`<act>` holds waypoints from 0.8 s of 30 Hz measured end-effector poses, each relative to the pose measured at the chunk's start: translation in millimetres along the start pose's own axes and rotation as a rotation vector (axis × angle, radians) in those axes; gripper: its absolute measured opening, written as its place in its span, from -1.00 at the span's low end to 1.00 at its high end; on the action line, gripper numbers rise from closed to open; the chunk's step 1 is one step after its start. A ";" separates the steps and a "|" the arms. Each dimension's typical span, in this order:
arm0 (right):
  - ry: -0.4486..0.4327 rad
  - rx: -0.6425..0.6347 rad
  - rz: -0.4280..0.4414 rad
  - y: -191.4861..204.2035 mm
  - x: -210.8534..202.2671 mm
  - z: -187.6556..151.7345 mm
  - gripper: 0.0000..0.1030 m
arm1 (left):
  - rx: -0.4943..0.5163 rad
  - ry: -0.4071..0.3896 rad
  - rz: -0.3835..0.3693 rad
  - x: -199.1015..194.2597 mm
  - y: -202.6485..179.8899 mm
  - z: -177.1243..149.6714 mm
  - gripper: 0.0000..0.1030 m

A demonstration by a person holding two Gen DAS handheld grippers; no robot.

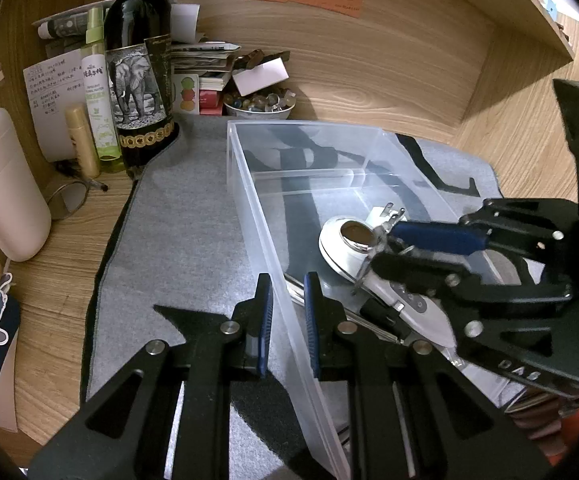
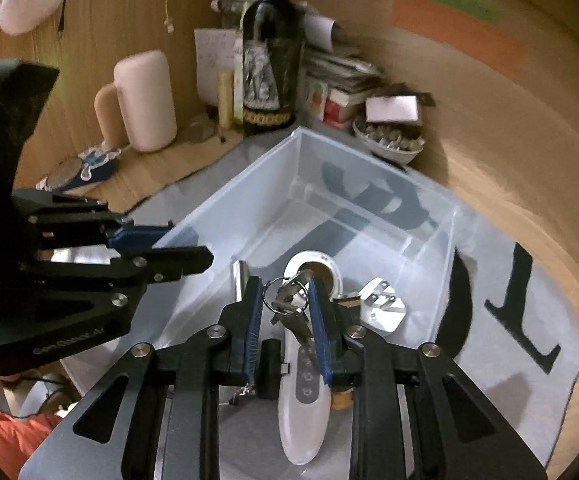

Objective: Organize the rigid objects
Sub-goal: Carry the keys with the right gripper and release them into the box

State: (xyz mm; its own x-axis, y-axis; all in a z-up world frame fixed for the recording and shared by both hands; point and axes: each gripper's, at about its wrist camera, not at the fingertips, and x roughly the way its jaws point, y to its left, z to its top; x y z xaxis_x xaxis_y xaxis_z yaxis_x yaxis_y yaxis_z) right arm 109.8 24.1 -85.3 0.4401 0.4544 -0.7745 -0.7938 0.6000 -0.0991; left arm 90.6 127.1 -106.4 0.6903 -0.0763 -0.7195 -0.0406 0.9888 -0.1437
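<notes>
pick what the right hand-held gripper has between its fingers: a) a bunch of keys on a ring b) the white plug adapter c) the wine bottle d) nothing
a: in the right wrist view the right hand-held gripper has a bunch of keys on a ring between its blue pads, above the clear bin; the white plug adapter lies apart in the bin.

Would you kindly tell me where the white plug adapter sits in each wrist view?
Left wrist view: the plug adapter lies right of centre, inside the clear bin, mostly behind the right tool.
Right wrist view: lower right of centre, beside the right tool's finger.
Shared landmark: the wine bottle beyond the bin.
</notes>
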 end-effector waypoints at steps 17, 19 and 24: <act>0.046 0.019 -0.010 -4.5 3.3 -4.1 -0.30 | -0.002 0.000 -0.002 0.2 0.8 -0.1 -0.71; 0.035 0.017 -0.018 -4.7 -0.9 -4.3 -0.17 | -0.001 0.000 -0.001 0.2 0.9 0.0 -0.71; -0.007 0.025 -0.056 -8.0 -14.2 -4.2 0.28 | -0.002 0.000 -0.002 0.4 0.6 0.0 -0.71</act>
State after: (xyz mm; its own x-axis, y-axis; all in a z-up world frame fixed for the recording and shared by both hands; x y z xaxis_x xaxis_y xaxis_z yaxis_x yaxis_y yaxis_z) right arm 108.2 10.1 -76.2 0.4867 0.4244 -0.7636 -0.7574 0.6405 -0.1267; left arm 90.8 127.6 -106.8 0.6901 -0.0783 -0.7194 -0.0405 0.9884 -0.1464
